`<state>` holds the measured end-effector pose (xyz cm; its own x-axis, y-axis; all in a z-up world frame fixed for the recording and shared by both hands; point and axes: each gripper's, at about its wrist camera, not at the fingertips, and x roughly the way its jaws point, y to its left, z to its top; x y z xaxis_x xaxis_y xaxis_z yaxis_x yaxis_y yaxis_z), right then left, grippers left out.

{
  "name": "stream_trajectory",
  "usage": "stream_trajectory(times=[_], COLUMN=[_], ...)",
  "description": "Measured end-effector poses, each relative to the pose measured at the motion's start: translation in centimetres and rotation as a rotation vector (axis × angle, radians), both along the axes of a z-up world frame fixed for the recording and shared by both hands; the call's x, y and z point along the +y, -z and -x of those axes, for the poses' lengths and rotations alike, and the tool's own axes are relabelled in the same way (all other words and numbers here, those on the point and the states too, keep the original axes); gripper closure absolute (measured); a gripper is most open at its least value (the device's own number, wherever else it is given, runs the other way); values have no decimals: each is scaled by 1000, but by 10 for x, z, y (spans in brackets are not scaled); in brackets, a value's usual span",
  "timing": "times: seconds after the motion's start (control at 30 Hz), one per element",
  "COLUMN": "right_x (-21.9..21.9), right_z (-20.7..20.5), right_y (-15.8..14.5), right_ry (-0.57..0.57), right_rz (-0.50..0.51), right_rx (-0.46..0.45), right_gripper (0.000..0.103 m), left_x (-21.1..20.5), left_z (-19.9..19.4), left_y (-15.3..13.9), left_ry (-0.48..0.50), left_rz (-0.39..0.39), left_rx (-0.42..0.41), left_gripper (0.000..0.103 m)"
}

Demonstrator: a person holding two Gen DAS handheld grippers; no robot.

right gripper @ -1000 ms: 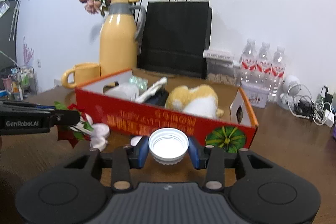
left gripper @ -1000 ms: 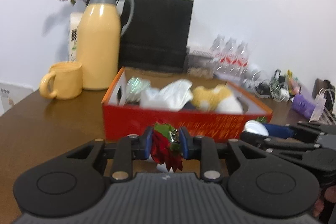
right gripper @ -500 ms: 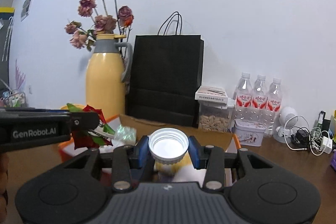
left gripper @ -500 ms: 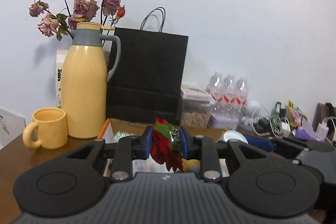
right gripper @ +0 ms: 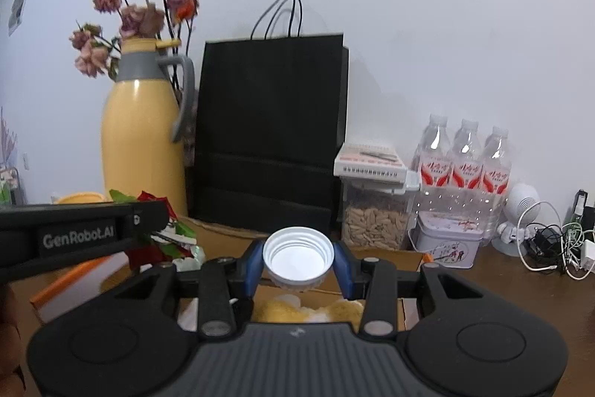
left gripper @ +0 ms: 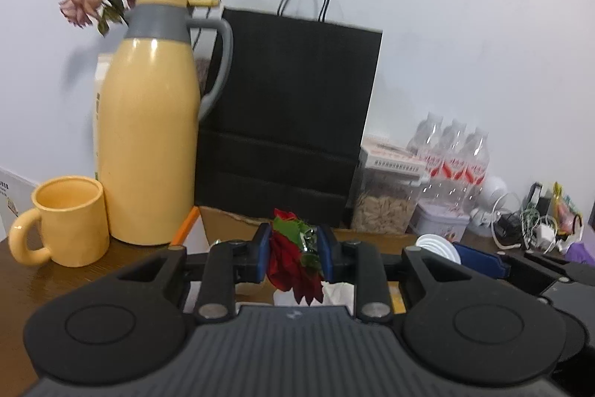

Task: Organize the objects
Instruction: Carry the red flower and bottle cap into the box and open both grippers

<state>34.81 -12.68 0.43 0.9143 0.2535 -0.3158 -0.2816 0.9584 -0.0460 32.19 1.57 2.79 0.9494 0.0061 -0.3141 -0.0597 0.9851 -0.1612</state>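
Item, change of position: both grippers have travelled from a low station in front of the red cardboard box [right gripper: 375, 253] to one above its open top; a second ago its printed front wall filled the lower view, now only its brown far rim and orange edge show past the fingers, and the thermos [left gripper: 148, 144], black paper bag [left gripper: 293, 121] and water bottles [right gripper: 463, 166] stand larger. Judged meaning: the carry stage appears all but finished, both loads hanging over the box and awaiting release into it. Item, left gripper [left gripper: 293, 250]: jaws clenched on a red artificial flower [left gripper: 292, 263] with green leaves, grip unchanged over the second; white tissue-like contents of the box show just below it. Item, right gripper [right gripper: 297, 265]: jaws clenched on a white screw lid [right gripper: 297, 253], hollow side facing the camera, grip likewise unchanged; a yellow-and-white plush [right gripper: 308, 313] lies in the box beneath. Item, view differences: the left wrist view alone shows the whole yellow mug [left gripper: 63, 220] beside the thermos and the lid seen edge-on at the right; the right wrist view alone shows the left gripper from the side with its maker's label, the plush, the bottles unblurred, and the tin [right gripper: 450, 239] and cables [right gripper: 554, 248] on the table [right gripper: 520, 289].
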Motion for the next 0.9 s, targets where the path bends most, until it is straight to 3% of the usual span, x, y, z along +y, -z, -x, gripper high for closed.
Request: stream_trajectory(times=[0.33,0.4,0.43,0.47,0.53,0.63,0.9], right_x=[-16,-18,-19,-18,-18,-17,-18], right_z=[-21,-22,-22,-22,-20,-19,-19], right_y=[8,9,9,9,9,9,9], right_ry=[25,24,24,22,19,15,32], right_rz=[-2,-11,-12,-14,-14,-15,-17], right_rx=[46,60,63,64,65,63,68], right_gripper=[64,60,49,43,13,0,0], left_x=[4,5,6,7,7,4,8], left_z=[-18,-18,-17,-17,-14,-10,-10], left_y=[13,13,13,13,12,11,9], left_ry=[-14,-26,-34,-43,-64,-82,-101], left_rz=[-19,-16,-14,-12,-15,-27,-8], left_rx=[33,33,28,22,-4,-34,-39], left_gripper=[71,61,48,27,3,0,0])
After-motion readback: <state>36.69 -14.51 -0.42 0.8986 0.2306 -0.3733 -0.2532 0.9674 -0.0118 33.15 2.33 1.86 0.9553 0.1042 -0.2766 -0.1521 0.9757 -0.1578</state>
